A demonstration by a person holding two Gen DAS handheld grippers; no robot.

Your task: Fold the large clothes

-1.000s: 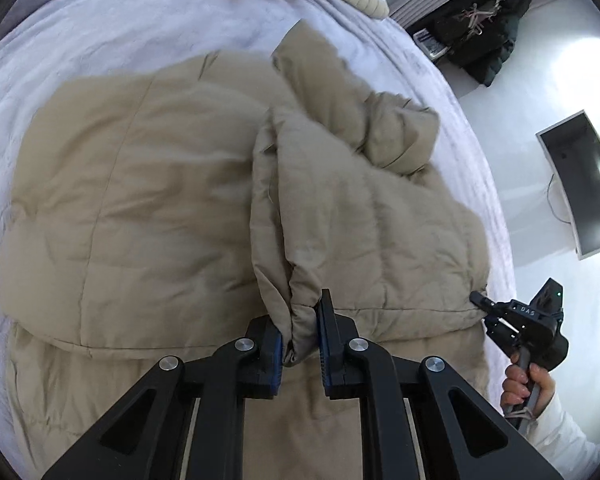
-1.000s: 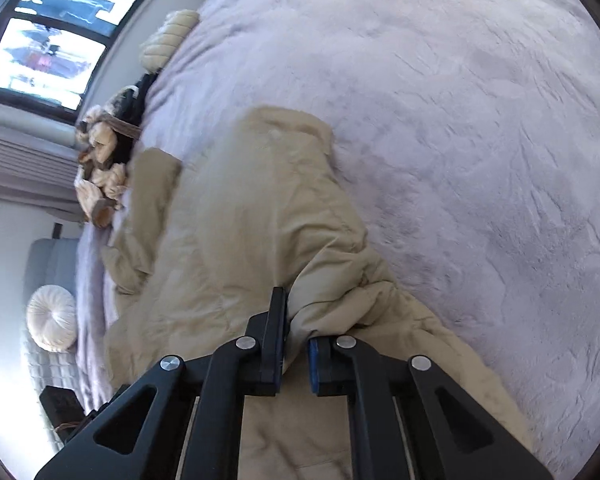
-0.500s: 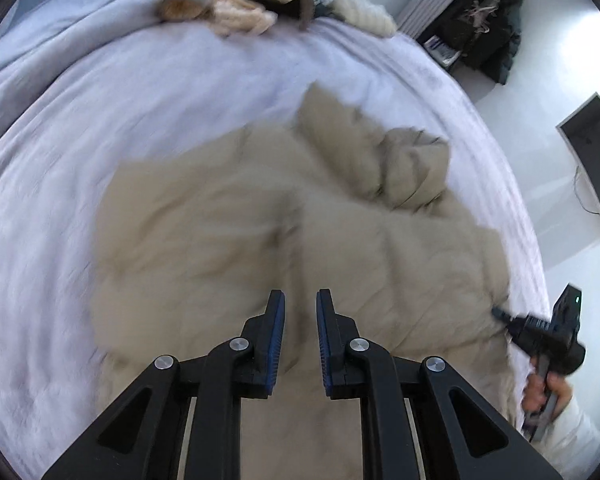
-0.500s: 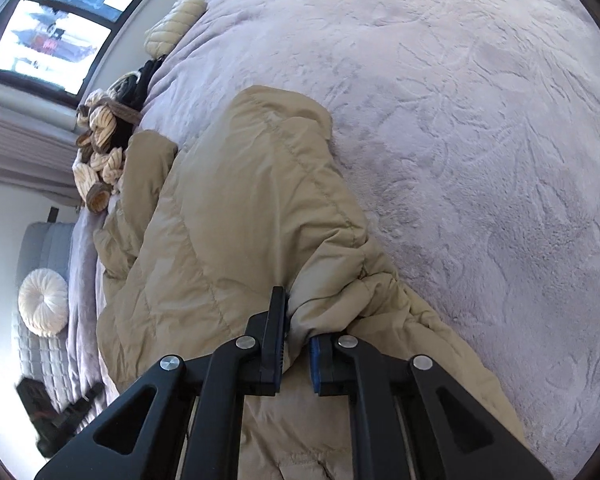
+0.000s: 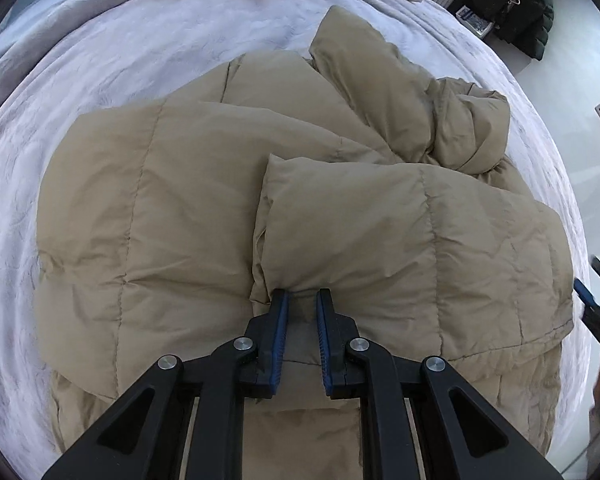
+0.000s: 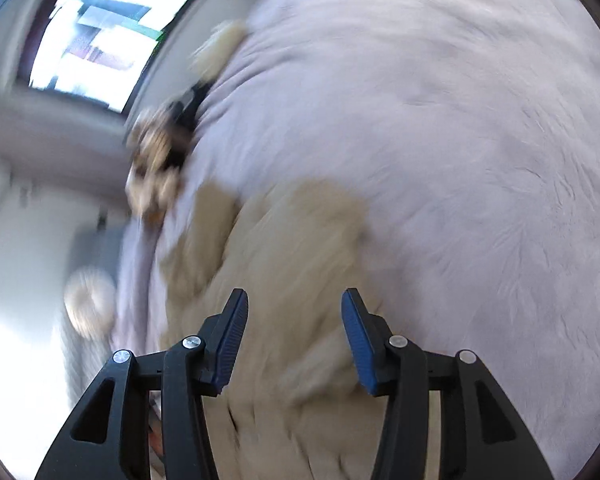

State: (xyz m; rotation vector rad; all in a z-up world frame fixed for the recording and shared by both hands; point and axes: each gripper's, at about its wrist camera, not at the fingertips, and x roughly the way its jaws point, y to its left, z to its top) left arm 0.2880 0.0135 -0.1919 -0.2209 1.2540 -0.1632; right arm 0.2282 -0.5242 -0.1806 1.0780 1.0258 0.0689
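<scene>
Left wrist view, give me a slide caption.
Left gripper over a folded tan puffer coat on a lilac bedspread.

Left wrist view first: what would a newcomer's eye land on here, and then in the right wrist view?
A big tan puffer jacket fills the middle of the lilac bed cover, one padded flap folded over its right half. The left tongs stand narrow at that flap's near edge; whether they pinch it is unclear. In the blurred right wrist view, the right tongs are opening over the jacket, nothing between them.
</scene>
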